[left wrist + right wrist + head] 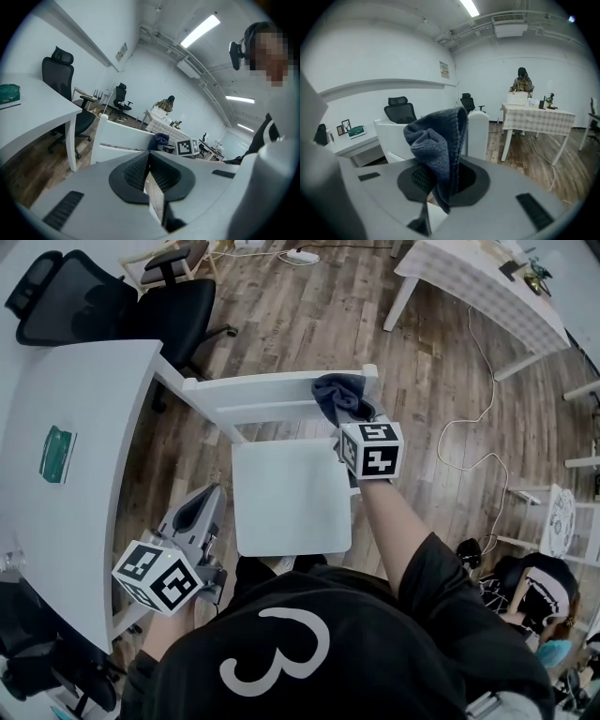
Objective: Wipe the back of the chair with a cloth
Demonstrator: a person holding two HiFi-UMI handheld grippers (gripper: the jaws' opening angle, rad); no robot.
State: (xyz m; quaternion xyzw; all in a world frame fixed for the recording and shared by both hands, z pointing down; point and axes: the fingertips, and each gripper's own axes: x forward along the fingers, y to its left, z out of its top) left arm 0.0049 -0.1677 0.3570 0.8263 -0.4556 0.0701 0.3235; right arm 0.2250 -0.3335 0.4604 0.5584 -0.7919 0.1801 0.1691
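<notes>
Grips a dark blue knitted cloth [436,145] in the right tool [443,180], jaws closed tight on its bunched folds. Presses that cloth onto the top rail of the white chair back [272,388], out at the rail's right end, just beside the right post. Reaches far across the white seat [291,498] to get there, marker cube facing up over the seat's far right corner. Holds the left tool [208,498] low and near, left of the seat and apart from the chair, jaws drawn together with nothing between them. Takes in a white surface [75,409] off to the left with a flat green box [56,454] lying on it, a black office chair [112,306] at its far end, wood-plank floor [281,296] all around, and a table with a checked cover [473,287] at far right.
</notes>
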